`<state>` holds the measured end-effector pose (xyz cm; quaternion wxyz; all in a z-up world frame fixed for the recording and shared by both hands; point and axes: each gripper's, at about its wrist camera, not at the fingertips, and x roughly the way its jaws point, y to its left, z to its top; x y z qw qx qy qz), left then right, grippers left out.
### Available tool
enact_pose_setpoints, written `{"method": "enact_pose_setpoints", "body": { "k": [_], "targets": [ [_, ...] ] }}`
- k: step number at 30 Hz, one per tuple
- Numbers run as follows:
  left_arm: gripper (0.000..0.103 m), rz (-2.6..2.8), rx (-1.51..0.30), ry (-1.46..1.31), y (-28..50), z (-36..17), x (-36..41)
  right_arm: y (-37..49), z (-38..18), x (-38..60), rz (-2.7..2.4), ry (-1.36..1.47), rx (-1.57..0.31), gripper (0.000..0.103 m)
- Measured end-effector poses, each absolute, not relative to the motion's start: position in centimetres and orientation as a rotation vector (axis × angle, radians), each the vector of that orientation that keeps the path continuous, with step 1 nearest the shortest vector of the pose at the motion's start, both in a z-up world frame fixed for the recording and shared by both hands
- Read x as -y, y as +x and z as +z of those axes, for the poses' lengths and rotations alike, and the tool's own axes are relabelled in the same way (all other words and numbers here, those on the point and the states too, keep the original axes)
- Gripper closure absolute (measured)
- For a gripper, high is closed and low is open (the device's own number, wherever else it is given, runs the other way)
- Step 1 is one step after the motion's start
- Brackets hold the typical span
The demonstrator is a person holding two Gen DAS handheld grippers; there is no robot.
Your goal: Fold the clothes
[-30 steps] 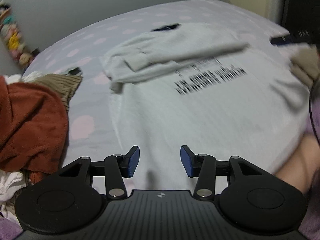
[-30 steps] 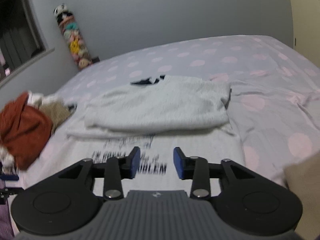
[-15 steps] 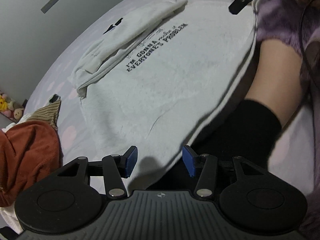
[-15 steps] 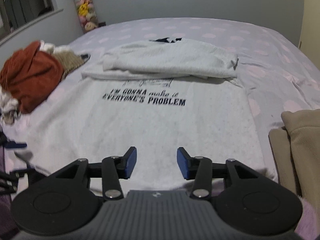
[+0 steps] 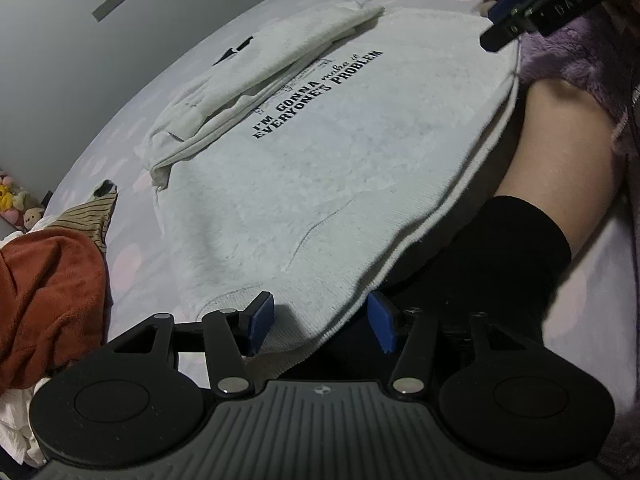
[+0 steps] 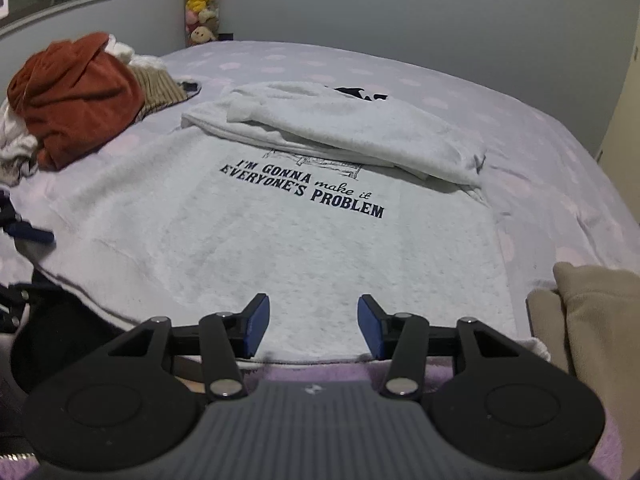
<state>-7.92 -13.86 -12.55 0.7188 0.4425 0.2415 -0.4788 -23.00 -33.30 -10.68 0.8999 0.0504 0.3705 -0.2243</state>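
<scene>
- Polka-dot bed (image 6: pixel 540 152) under a grey wall; rust-red clothes heap (image 6: pixel 76 80) at left, beige garment (image 6: pixel 596 320) at right.
- White sweatshirt (image 6: pixel 304 248) spread flat, print up, sleeves (image 6: pixel 360 128) already folded across the chest.
- Left gripper (image 5: pixel 320 320) spread, jaws just opened wider, bottom hem corner lying between the pads but not pinched.
- Right gripper (image 6: pixel 312 322) likewise spread and just widened, poised over the hem's other end, nothing clamped.
- Likely step: seizing the hem. Next: close on both corners, lift evenly, carry toward the collar.
</scene>
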Motion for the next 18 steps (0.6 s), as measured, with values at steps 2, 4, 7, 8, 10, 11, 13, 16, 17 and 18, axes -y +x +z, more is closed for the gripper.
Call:
{"method": "enact_pose_setpoints", "body": {
  "k": [2,4,7,8,10,11,13,16,17,18],
  "targets": [
    [0.051,-1.055,-0.505,0.983,-8.2,-12.9,13.9,-22.9,-10.8,33.3,-0.467,0.100,-0.772,0.051],
    [0.052,-1.050,-0.475,1.003,-8.6,-13.2,14.2,-22.8,-10.8,33.5,-0.468,0.111,-0.769,0.051],
    [0.055,-1.050,-0.432,1.049,-9.4,-13.6,14.7,-22.8,-10.9,33.7,-0.466,0.126,-0.770,0.051],
    [0.060,-1.053,-0.416,1.070,-9.8,-13.8,14.9,-22.8,-10.9,33.7,-0.464,0.126,-0.769,0.051],
    [0.061,-1.065,-0.378,1.106,-10.5,-14.1,15.1,-22.8,-10.9,33.7,-0.460,0.128,-0.768,0.050],
    [0.061,-1.074,-0.363,1.115,-10.8,-14.2,15.1,-22.8,-10.9,33.7,-0.459,0.129,-0.767,0.050],
    [0.060,-1.100,-0.345,1.122,-11.2,-14.3,15.1,-22.9,-11.0,33.8,-0.457,0.134,-0.766,0.050],
    [0.059,-1.096,-0.338,1.130,-11.5,-14.7,15.5,-22.9,-11.0,34.0,-0.453,0.138,-0.766,0.050],
    [0.059,-1.091,-0.337,1.133,-11.5,-14.9,15.7,-22.8,-11.0,33.9,-0.452,0.139,-0.766,0.050],
    [0.059,-1.084,-0.340,1.131,-11.5,-15.0,15.8,-22.8,-11.0,33.9,-0.449,0.139,-0.765,0.050]
  ]
}}
